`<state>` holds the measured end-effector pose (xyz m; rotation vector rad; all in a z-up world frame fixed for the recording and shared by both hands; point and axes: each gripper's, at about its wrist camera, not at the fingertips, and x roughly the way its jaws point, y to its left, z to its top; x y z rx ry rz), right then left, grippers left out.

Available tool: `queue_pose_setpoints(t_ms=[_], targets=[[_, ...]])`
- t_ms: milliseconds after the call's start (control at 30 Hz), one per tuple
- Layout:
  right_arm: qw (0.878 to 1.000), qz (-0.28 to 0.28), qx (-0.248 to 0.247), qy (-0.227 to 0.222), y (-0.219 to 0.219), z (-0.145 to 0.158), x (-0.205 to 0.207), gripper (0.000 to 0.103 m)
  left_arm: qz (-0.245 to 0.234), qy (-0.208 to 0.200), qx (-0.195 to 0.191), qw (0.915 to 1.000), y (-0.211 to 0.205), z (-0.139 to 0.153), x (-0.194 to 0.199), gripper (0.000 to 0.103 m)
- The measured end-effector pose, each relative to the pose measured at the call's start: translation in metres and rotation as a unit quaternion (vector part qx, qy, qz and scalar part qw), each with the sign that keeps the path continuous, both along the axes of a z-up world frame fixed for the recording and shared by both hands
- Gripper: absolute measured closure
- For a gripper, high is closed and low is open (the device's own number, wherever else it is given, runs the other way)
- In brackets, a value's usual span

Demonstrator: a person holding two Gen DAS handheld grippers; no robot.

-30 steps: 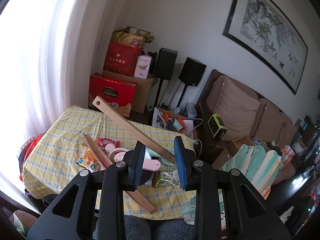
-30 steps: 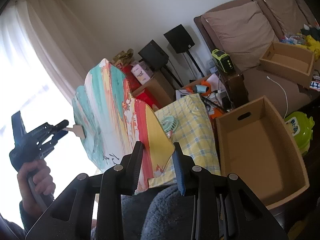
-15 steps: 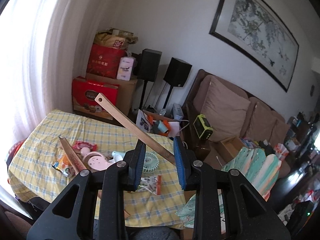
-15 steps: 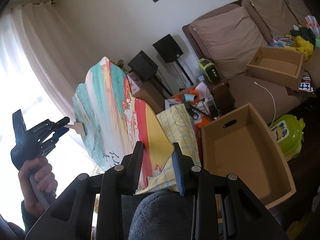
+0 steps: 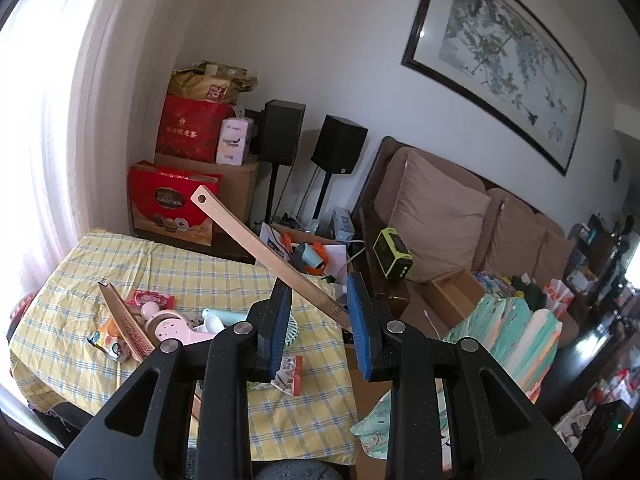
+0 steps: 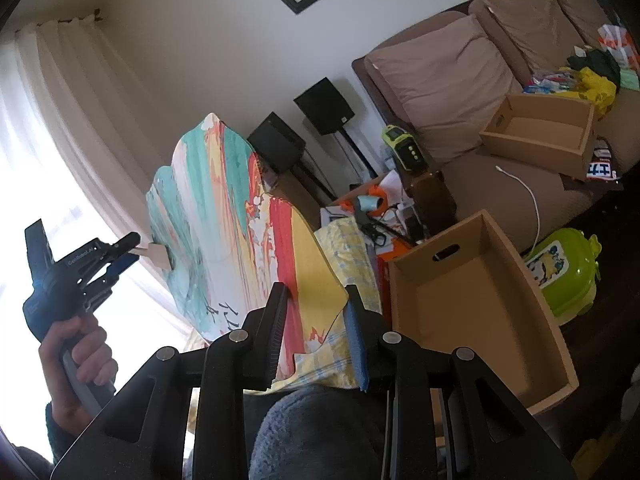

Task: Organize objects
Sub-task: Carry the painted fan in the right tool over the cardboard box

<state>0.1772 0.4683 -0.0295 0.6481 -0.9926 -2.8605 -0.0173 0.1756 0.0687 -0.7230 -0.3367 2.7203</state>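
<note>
The left gripper [image 5: 318, 288] has its fingers [image 5: 280, 320] set narrow and clamped on the near end of a wooden stick [image 5: 256, 240]. The stick slants up and away to the left of the fingers and ends in a tip with a hole in it. In the right wrist view the same gripper [image 6: 134, 246] shows far left, pinching the stick [image 6: 156, 256] end-on, with a hand [image 6: 86, 348] around its handle.

The right gripper [image 6: 316, 292] also has narrow fingers [image 6: 276, 320], closed on the lower edge of a painted board [image 6: 240, 220]. The board stands up from the fingers and leans left, and its far edge is next to the left gripper's tips. In the left wrist view the board [image 5: 508, 340] rises just right of the fingers.

Below and beyond the left fingers is a table under a yellow checked cloth [image 5: 200, 272]. On it, left of the fingers, lie a second stick [image 5: 124, 320] and a pink item [image 5: 172, 326]. A mint fan [image 5: 292, 332] and a packet [image 5: 290, 372] lie just under the fingers.

Right of the right fingers, close by, sits an open empty box [image 6: 472, 288], with a green container [image 6: 560, 276] beside its far side. Further off is a brown sofa [image 6: 452, 92] with a smaller box [image 6: 540, 128] on its seat. Two black speakers [image 5: 280, 132] stand against the wall beyond the table.
</note>
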Motion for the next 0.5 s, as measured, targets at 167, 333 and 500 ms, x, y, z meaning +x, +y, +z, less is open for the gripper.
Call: queue_pose_setpoints(t_ms=[167, 333, 500], targets=[[1.0, -0.007, -0.001, -0.001, 0.008, -0.001, 0.004, 0.075, -0.005, -0.002, 0.002, 1.0, 0.008, -0.004, -0.002, 0.076], [1.0, -0.016, -0.002, -0.001, 0.015, -0.001, 0.007, 0.075, -0.01, -0.001, 0.005, 0.9999, 0.015, -0.006, -0.002, 0.076], [1.0, -0.023, -0.005, -0.001, 0.02, -0.001, 0.01, 0.075, -0.013, 0.003, 0.005, 0.9999, 0.022, -0.005, -0.002, 0.076]])
